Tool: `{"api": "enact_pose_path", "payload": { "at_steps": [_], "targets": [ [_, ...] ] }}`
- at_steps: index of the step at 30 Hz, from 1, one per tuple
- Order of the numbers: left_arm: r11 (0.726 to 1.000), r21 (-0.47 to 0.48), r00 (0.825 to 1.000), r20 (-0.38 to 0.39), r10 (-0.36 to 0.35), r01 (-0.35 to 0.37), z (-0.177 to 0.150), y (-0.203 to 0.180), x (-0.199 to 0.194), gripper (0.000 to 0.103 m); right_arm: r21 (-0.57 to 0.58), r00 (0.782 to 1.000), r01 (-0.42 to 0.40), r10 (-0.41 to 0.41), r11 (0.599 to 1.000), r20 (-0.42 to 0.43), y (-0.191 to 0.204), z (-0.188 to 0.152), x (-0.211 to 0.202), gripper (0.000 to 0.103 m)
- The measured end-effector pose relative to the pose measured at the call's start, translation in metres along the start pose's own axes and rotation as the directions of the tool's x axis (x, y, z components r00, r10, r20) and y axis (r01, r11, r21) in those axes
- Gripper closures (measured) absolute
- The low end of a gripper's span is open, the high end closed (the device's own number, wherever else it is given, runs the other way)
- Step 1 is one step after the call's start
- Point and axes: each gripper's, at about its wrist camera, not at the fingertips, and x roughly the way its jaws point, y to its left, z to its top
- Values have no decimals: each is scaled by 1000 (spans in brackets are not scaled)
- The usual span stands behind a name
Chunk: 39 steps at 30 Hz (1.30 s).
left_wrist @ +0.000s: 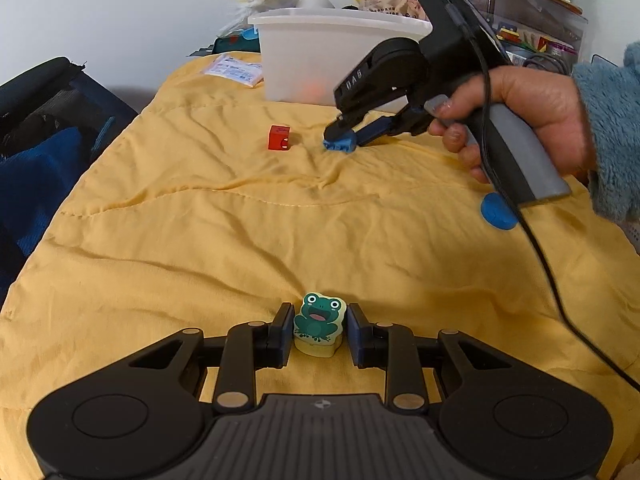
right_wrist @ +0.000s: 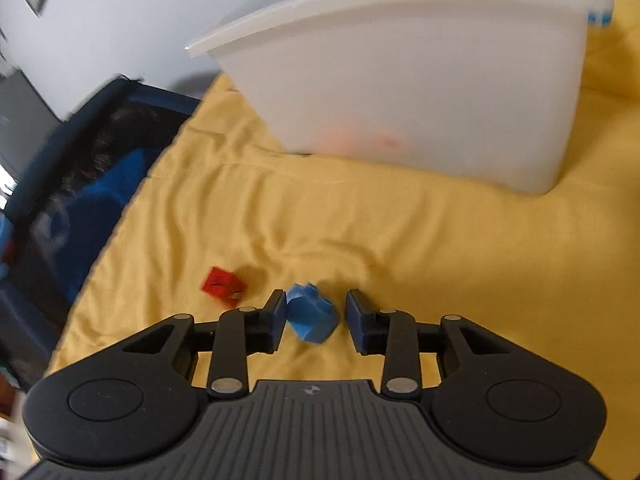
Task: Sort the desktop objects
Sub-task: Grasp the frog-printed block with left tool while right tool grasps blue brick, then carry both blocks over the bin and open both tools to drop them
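Note:
My left gripper (left_wrist: 319, 330) sits low on the yellow cloth with a green frog block (left_wrist: 319, 324) between its fingers; small gaps show on both sides, so it is open around the block. My right gripper (right_wrist: 316, 316) is open around a blue block (right_wrist: 312, 317); the left pad touches it, the right pad stands apart. The left wrist view shows the right gripper (left_wrist: 340, 136) over that blue block (left_wrist: 339, 145). A red cube (left_wrist: 279, 138) lies to its left, also in the right wrist view (right_wrist: 222, 283). A blue disc (left_wrist: 498, 212) lies under the right hand.
A translucent white bin (left_wrist: 320, 60) stands at the back of the cloth, close ahead in the right wrist view (right_wrist: 420, 80), with something orange inside. A packet (left_wrist: 236, 70) lies left of it. A dark blue bag (left_wrist: 36, 132) is off the left edge. Clutter and boxes stand behind.

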Motion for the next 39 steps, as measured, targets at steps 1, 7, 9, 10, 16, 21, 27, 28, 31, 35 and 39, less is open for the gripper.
{"api": "enact_pose_path", "payload": {
  "at_steps": [1, 7, 9, 10, 16, 21, 27, 28, 31, 35, 39],
  "targets": [
    [1000, -1, 1000, 1, -1, 1, 0, 0, 0, 72, -60, 1000, 0, -1, 998, -16, 8, -2, -2, 86],
    [1000, 0, 1000, 7, -4, 4, -3, 3, 0, 72, -436, 995, 97, -75, 895, 68, 62, -45, -57, 86],
    [1000, 2, 1000, 9, -3, 3, -4, 3, -1, 72, -463, 994, 107, -85, 880, 69, 68, -64, -80, 86],
    [1000, 5, 1000, 9, -2, 2, -4, 2, -1, 72, -461, 995, 100, -89, 882, 45, 67, -78, -89, 86],
    [1000, 24, 1000, 7, 3, -3, -6, 0, -2, 71, -419, 991, 91, -123, 903, -50, 55, -129, -102, 86],
    [998, 58, 1000, 7, 11, -11, -7, -4, -3, 71, -356, 992, 83, -112, 931, -60, 45, -134, -104, 82],
    [999, 51, 1000, 7, -8, 7, -6, -1, -2, 72, -389, 993, 92, -113, 917, -32, 45, -141, -105, 85],
    [999, 52, 1000, 4, -11, 11, -5, -1, -2, 72, -413, 992, 98, -120, 905, -27, 48, -143, -105, 86],
    [999, 36, 999, -5, -32, 32, 1, -1, -4, 73, -457, 992, 97, -124, 884, -28, 53, -143, -107, 86],
    [998, 64, 998, 56, -32, 29, 21, -4, -16, 73, -427, 994, 110, -111, 898, 22, 51, -126, -124, 86],
    [995, 89, 987, 149, -52, 39, 60, -9, -28, 73, -407, 985, 161, -121, 899, 124, 46, -95, -143, 86]
  ]
}}
